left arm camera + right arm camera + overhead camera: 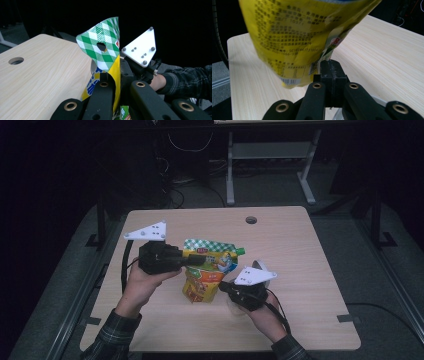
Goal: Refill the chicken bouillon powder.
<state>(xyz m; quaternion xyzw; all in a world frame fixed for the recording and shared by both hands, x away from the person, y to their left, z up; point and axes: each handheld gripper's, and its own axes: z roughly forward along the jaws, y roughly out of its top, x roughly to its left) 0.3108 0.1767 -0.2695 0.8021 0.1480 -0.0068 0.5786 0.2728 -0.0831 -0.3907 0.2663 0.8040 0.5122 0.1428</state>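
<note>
A yellow spouted pouch (206, 270) with a green-checked top and a green cap hangs above the table between my two grippers. My left gripper (196, 260) comes in from the left and is shut on its upper part. In the left gripper view the yellow film (116, 75) is pinched between the black jaws, and the checked top (103, 47) rises above them. My right gripper (224, 287) is shut on the pouch's lower right edge. In the right gripper view its jaws (331, 68) meet on that edge, with the printed back of the pouch (292, 37) just ahead.
The light wooden table (300, 250) has a round cable hole (251, 220) near its far edge. A white round object (262, 266) lies under my right hand. The right gripper's white plate (141, 48) and a plaid sleeve (187, 80) sit beyond the pouch. Dark floor surrounds the table.
</note>
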